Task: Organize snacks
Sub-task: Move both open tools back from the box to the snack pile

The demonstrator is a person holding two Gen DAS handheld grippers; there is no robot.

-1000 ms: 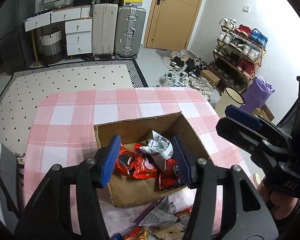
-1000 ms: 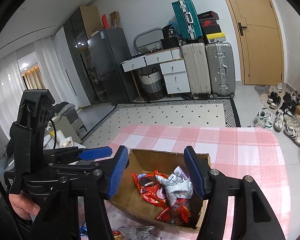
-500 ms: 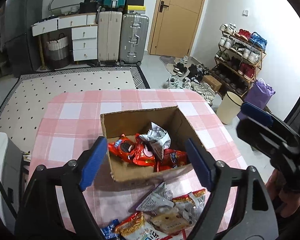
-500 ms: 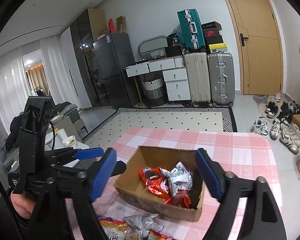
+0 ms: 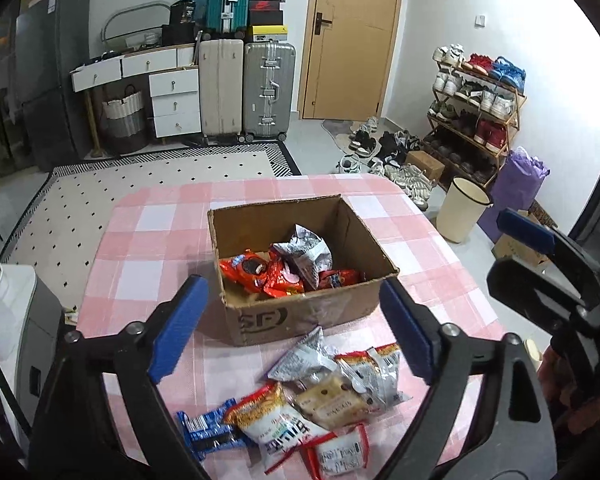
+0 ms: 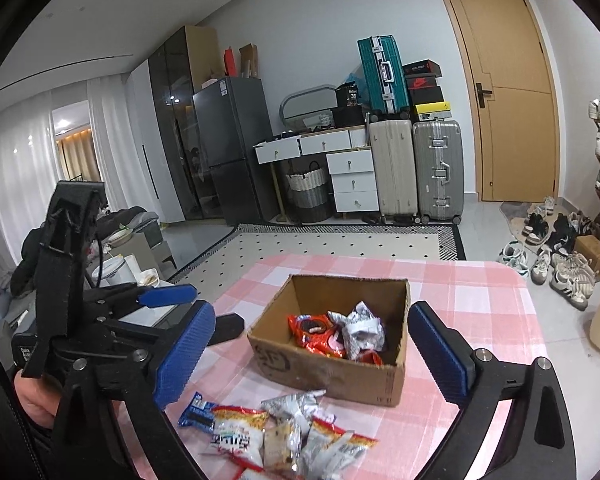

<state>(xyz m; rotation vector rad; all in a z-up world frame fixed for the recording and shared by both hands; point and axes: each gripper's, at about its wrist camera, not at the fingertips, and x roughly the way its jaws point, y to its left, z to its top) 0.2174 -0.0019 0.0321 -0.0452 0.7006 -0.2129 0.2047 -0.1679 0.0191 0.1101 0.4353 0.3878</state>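
Both grippers pull back from the cardboard box point(image 5: 300, 276); left gripper point(image 5: 296, 324) and right gripper point(image 6: 312, 356) jaws opening, nothing between them.

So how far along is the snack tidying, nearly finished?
Partway. Several red and silver packets already lie in the cardboard box. Left gripper and right gripper hold nothing; their jaws have just been opening. A pile of packets on the table remains.

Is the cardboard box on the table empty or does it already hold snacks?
Partly filled. The open-topped cardboard box holds red packets and a silver packet, while more snacks lie on the tablecloth before it.
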